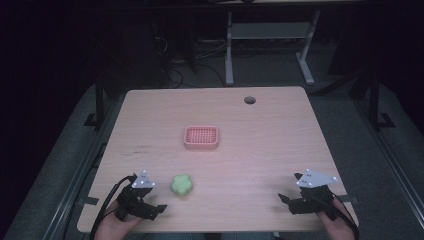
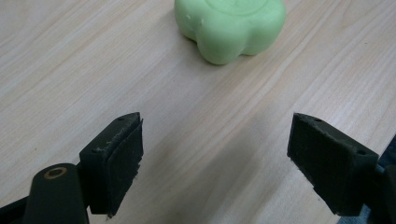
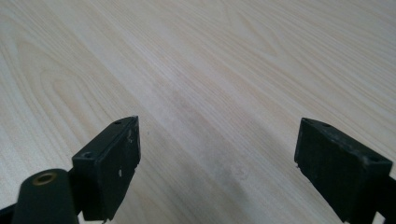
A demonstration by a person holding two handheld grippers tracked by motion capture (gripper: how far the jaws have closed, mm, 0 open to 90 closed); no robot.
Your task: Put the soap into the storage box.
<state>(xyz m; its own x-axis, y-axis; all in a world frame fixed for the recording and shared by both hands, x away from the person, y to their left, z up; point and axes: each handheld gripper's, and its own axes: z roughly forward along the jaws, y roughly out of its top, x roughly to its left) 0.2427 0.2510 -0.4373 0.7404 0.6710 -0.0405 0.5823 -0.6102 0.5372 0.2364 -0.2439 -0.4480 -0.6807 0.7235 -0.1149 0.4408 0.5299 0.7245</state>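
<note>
Taking the green flower-shaped soap (image 1: pixel 182 185) as the landmark: the left tool (image 1: pixel 150 209) sits just to its left, near the bench (image 1: pixel 250 150) front edge, jaws spread wide and holding nothing. In the left gripper view the soap (image 2: pixel 230 27) lies straight ahead of the open jaws, a little right of their centre line, close but not touching. It is lobed and roughly round, so no long axis dictates the grip. Beyond the soap, toward the bench middle, stands a pink slotted tray (image 1: pixel 201 137). Well right of the soap, the right tool (image 1: pixel 295 202) also gapes wide, empty over bare wood. The left is clearly nearer.
</note>
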